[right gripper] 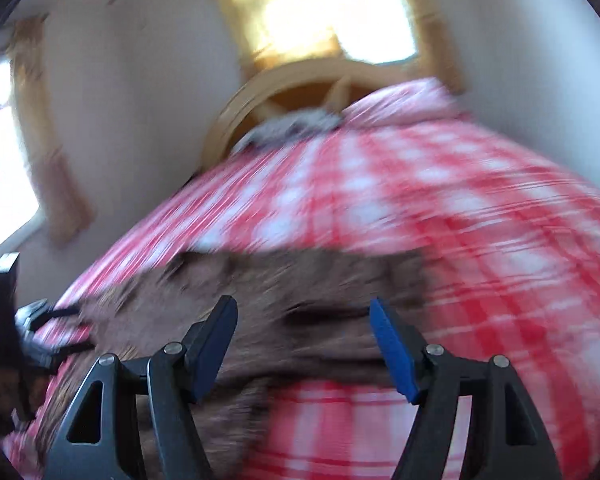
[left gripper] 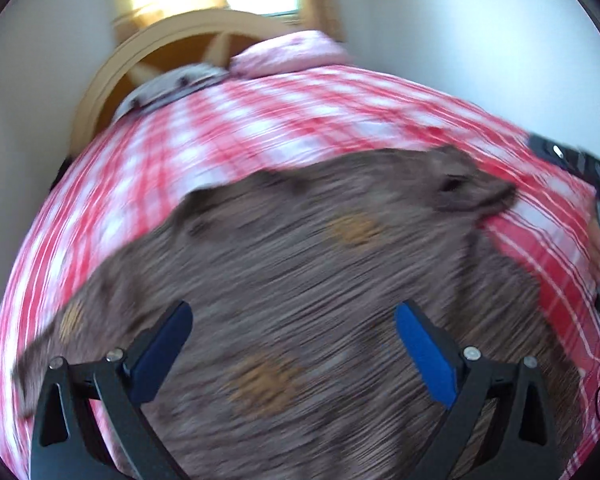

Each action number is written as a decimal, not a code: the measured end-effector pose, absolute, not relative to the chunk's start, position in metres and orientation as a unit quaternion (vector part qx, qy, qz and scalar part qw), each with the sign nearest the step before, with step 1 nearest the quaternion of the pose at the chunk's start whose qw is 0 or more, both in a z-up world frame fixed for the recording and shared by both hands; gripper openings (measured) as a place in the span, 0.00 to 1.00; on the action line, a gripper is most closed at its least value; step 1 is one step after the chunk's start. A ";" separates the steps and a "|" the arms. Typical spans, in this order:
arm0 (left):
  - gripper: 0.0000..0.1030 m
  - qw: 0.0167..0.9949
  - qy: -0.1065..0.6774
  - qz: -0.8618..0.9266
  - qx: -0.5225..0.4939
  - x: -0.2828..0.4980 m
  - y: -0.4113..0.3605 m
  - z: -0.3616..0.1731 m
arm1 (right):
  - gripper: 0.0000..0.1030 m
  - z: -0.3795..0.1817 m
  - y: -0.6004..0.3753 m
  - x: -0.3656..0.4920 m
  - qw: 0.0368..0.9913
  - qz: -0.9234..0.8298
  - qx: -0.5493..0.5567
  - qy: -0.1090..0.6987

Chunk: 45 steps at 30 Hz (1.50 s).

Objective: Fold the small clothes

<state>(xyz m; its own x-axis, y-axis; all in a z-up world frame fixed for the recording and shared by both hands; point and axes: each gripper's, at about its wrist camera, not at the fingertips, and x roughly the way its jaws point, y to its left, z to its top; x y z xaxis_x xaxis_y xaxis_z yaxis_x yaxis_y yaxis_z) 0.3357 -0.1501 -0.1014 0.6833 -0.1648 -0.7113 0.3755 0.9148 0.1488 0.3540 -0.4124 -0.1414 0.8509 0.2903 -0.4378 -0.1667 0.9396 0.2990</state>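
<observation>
A small brown garment (left gripper: 300, 260) with ochre patches lies spread on a bed's red-and-white checked cover (left gripper: 300, 120). My left gripper (left gripper: 294, 308) hovers over its middle, jaws wide open, with nothing between the blue pads. In the right wrist view the same brown garment (right gripper: 300, 276) lies across the lower middle. My right gripper (right gripper: 302, 303) is open above its near edge, and no cloth is pinched. Checked cover (right gripper: 460, 200) shows beneath and to the right. Both views are smeared by motion blur.
A curved wooden headboard (left gripper: 112, 68) and a pink pillow (left gripper: 292, 52) stand at the far end, with a grey item (left gripper: 172, 88) beside it. A black device (left gripper: 580, 164) enters from the right edge. A bright window (right gripper: 332, 20) sits above the headboard.
</observation>
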 end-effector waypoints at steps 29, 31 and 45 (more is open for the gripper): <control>0.05 0.848 0.442 -0.290 0.047 0.440 -0.271 -0.095 | 0.68 -0.185 -0.492 0.361 0.926 0.020 0.261 0.274; 0.04 0.847 0.447 -0.288 0.015 0.439 -0.250 -0.086 | 0.68 -0.186 -0.491 0.363 0.925 0.020 0.259 0.279; 0.87 0.861 0.390 -0.275 0.172 0.418 -0.299 -0.115 | 0.68 -0.189 -0.489 0.365 0.924 0.014 0.255 0.286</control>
